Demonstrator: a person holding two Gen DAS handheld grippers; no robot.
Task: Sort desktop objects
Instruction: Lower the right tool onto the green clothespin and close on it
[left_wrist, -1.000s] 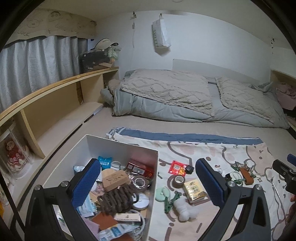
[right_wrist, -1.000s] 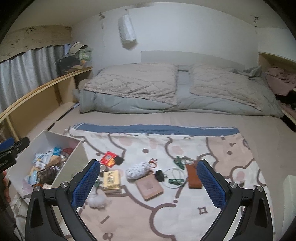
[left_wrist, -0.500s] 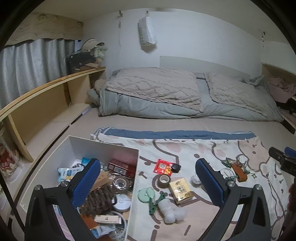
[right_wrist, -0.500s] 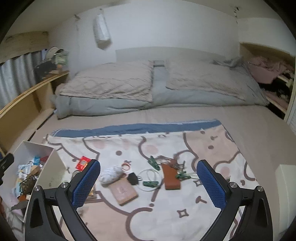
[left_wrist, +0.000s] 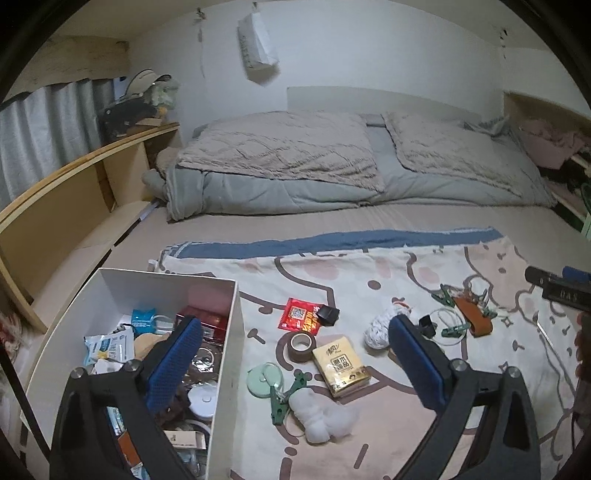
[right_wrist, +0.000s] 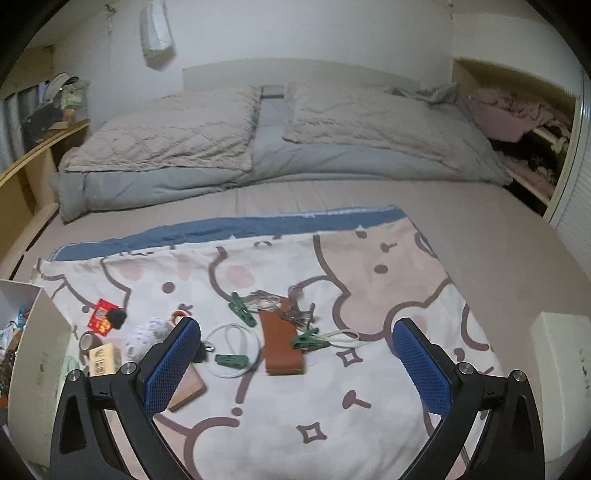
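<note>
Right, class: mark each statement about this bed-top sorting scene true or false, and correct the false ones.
1. The white box already holds items. True.
2. The roll of brown tape lies inside the box. False: it lies on the patterned sheet, outside.
3. The right gripper grips the brown leather case. False: its jaws hold nothing.
4. A green clip lies beside the leather case. True.

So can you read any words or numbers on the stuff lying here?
Yellow tissue pack: large dark characters on the front, too blurred to spell out.
Red packet: a square code and yellow print, too small to read.
Packets in the white box: print unreadable.
Nothing else shows text I can read.
</note>
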